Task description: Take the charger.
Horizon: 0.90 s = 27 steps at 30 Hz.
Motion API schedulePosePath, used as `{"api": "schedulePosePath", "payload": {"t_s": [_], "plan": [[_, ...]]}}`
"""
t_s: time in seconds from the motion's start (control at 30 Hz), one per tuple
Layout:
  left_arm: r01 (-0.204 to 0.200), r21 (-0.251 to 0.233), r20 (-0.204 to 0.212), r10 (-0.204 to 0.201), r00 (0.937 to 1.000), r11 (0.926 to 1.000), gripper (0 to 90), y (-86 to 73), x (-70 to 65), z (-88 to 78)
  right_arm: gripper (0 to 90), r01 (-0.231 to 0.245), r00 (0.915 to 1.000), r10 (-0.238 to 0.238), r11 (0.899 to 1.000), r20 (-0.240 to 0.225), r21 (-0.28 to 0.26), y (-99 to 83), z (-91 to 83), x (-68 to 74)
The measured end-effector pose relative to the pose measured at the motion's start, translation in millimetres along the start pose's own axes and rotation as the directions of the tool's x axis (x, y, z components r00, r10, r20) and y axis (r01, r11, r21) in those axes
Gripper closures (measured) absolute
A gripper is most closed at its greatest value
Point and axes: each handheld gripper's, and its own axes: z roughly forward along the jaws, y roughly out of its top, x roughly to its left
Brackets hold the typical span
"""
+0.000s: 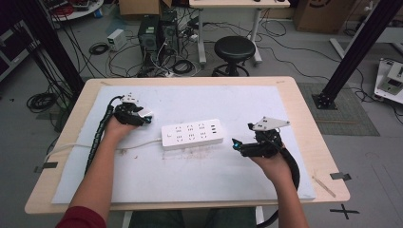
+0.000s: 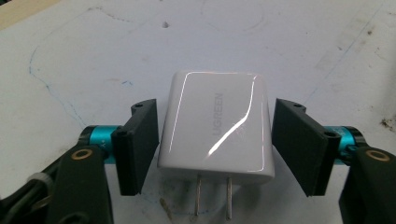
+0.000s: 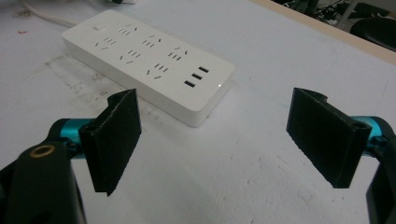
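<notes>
While the charger lay between the left gripper jaws, half-closed, not clearly pressing, prongs pointing back toward the hand; the power strip lay right of it; the right gripper hung wide open, empty.

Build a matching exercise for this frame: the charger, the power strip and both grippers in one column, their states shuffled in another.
Things:
1. white charger
2. power strip
3. left gripper
4. right gripper

States:
A. open wide, nothing between its jaws
B. lies flat, prongs towards the camera
C. mid-table, sockets and USB ports facing up
D. jaws on either side of the charger, a narrow gap visible at each side

Pairs: 1-B, 2-C, 3-D, 4-A
</notes>
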Motion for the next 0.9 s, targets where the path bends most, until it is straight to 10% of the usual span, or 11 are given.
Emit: {"api": "schedulePosePath", "payload": {"t_s": [0.63,0.9], "plan": [[-0.059,0.032,-0.026,0.060,0.9979,0.9977,42.5,2.4,-3.3,-3.0,18.0,-0.009,1.0000,0.009,1.000,0.003,-0.008,-1.5,-3.5,-2.6],[-0.091,-0.078,0.001,0.091,0.9958,0.9928,42.5,19.1,-23.3,-44.1,18.1,0.009,0.9999,-0.009,1.000,-0.010,-0.017,2.0,-8.2,-4.6]]}}
